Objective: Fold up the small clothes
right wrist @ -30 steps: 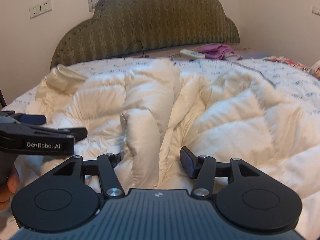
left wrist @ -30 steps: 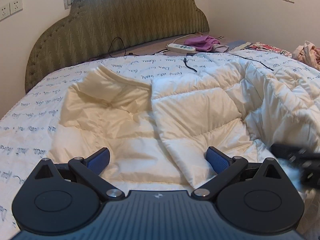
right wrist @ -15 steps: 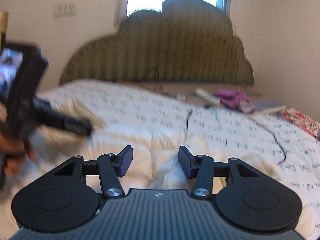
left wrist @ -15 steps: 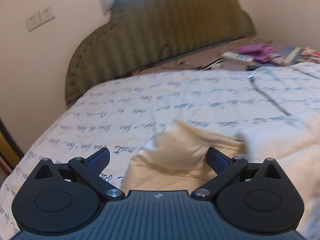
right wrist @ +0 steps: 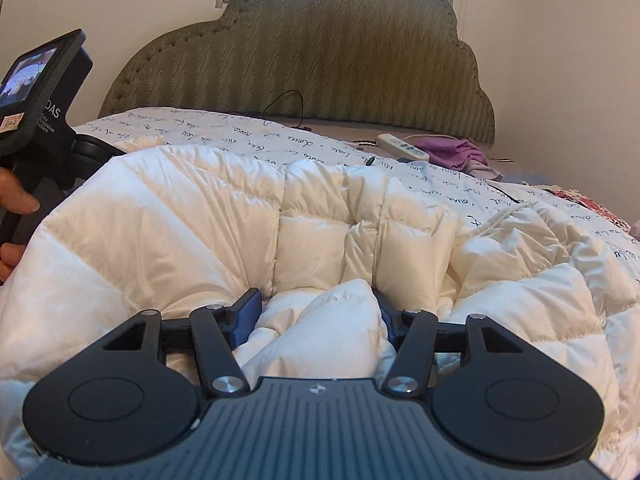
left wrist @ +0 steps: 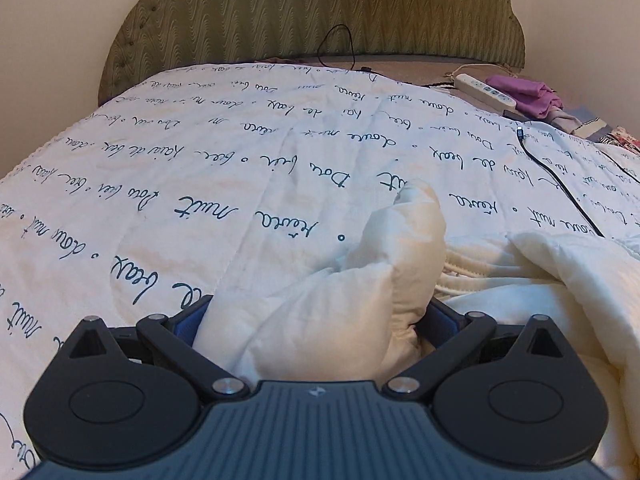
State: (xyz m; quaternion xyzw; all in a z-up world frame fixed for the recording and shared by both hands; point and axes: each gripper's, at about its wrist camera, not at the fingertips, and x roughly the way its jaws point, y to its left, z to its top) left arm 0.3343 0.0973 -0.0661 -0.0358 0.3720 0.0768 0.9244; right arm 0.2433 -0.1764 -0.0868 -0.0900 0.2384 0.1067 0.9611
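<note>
While we hold the cream puffer jacket point(right wrist: 224, 216) from two ends, it lies spread on the script-printed bedspread point(left wrist: 240, 152), stretching sideways between our two tools, so its long axis seems to run across the bed, not toward the green headboard point(right wrist: 320, 80). Our left gripper point(left wrist: 316, 320) has a puffy end of the jacket, perhaps a sleeve or the collar, bunched between widely parted jaws; the blue pads look pressed into the cloth on both sides, so we judge it held. Our right gripper point(right wrist: 318, 312) stands about half open with a padded fold filling the gap; its jaws have just been opening a little, though the pads seem to bear on the cloth. In the right wrist view the left tool's handle and the left hand point(right wrist: 16, 216) sit at the jacket's far left edge, so each hand is nearest its own end. The coming fold probably turns on bringing one end over the other along that sideways axis. Much is hidden: the bulk rises before both cameras, the hem and zip are out of sight, and the pads are mostly buried.
</note>
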